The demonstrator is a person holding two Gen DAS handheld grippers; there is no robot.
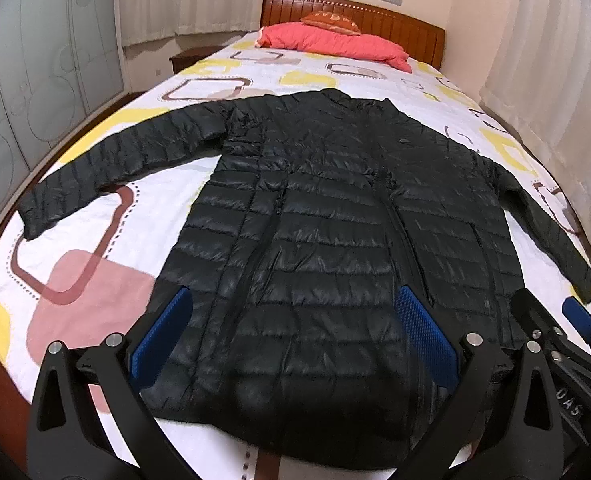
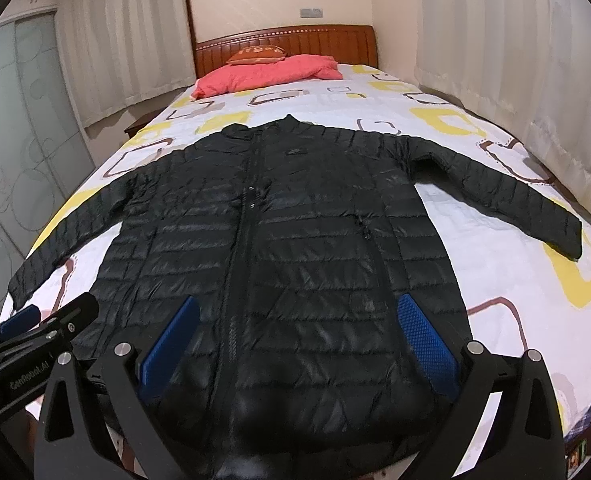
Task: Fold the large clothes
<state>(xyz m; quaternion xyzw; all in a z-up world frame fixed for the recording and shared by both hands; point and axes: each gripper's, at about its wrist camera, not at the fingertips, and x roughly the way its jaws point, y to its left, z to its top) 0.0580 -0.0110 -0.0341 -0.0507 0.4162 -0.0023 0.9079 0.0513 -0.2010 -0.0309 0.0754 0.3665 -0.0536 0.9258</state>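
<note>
A long black quilted jacket (image 1: pixel 315 216) (image 2: pixel 295 240) lies flat, front up, on the bed, both sleeves spread out to the sides and its hem toward me. My left gripper (image 1: pixel 295 320) hovers open above the hem, its blue pads (image 1: pixel 163 328) wide apart with nothing between them. My right gripper (image 2: pixel 295 324) is also open over the hem, empty, its blue pads (image 2: pixel 427 340) apart. In the left wrist view the right gripper (image 1: pixel 555 340) shows at the right edge; in the right wrist view the left gripper (image 2: pixel 39 328) shows at the left edge.
The bed has a white sheet (image 1: pixel 95 248) with yellow and pink squares. A coral quilt (image 1: pixel 335 44) and an orange cushion (image 2: pixel 257 55) sit by the wooden headboard (image 2: pixel 335 40). Curtains (image 2: pixel 515 80) hang close on the right; glass sliding doors (image 1: pixel 23 80) stand to the left.
</note>
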